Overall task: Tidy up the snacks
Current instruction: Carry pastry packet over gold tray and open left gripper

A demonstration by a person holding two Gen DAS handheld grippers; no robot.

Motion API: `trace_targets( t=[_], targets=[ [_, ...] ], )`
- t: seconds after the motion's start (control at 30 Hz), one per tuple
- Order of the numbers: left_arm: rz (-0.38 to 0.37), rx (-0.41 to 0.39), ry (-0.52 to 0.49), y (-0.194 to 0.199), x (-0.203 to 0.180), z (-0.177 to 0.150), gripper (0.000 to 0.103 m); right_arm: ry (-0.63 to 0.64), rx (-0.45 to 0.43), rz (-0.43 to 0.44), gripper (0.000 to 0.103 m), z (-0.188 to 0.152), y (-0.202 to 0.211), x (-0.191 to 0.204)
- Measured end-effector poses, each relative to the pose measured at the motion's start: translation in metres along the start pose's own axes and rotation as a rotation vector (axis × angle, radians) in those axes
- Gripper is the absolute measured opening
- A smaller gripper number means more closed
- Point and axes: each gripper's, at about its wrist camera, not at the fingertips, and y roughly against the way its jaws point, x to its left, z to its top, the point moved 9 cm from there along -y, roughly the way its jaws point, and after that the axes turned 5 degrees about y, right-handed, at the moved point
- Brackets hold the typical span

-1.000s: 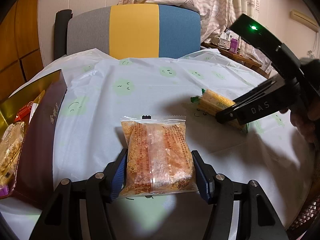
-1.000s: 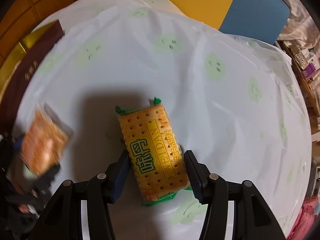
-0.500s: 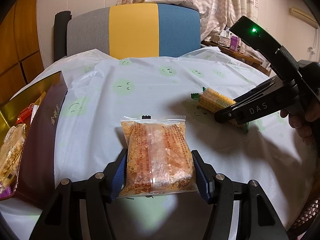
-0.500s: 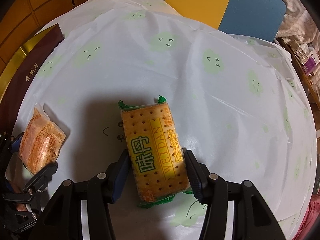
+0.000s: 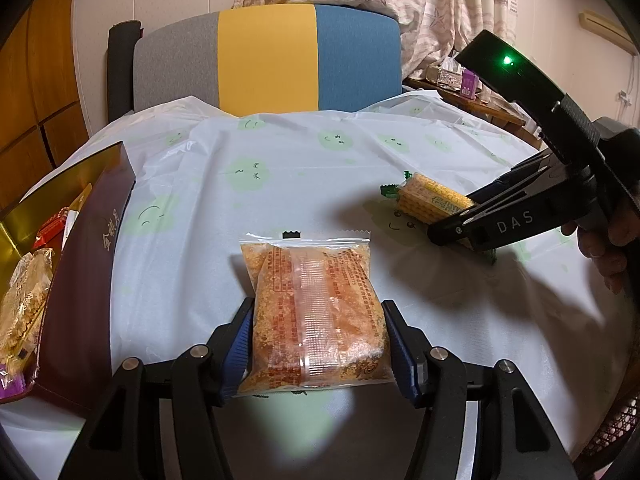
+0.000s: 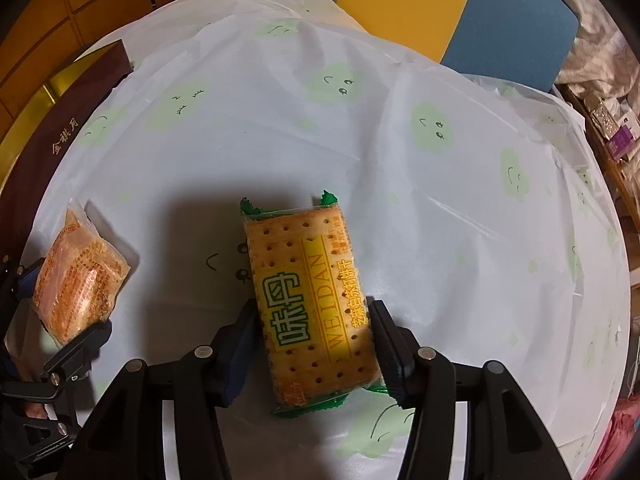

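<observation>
Glossy clear-plastic snack packet (image 5: 316,312), thin plastic tablecloth (image 5: 280,168)

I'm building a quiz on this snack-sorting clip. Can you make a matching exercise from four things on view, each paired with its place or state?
Things:
1. orange snack packet
2. yellow cracker pack
3. dark gift box
4. chair

Places or states:
A. behind the table, striped grey, yellow and blue
B. between the fingers of the right gripper
C. open at the table's left edge, snacks inside
D. between the fingers of the left gripper

Pairs: 1-D, 2-B, 3-C, 4-A
</observation>
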Motion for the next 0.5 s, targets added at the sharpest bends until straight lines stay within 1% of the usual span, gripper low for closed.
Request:
trace_targets(
  t=[0.17, 0.37, 0.5],
  targets=[
    [0.004, 0.011, 0.001, 0.0003, -0.0006, 0.0005, 0.06, -0.007, -0.001, 0.012, 0.054, -0.0013, 0.0008, 0.0002],
    [0.003, 0.036, 0.007, 0.0013, 0.0003, 0.0016, 0.06, 0.019, -0.014, -0.006, 0.054, -0.003, 0.0015, 0.0017],
    [-0.008, 0.052, 0.029, 0.0056, 0.0025, 0.0019, 0.06, 0.029, -0.019, -0.013, 0.054, -0.0045, 0.0016, 0.0047]
  ],
)
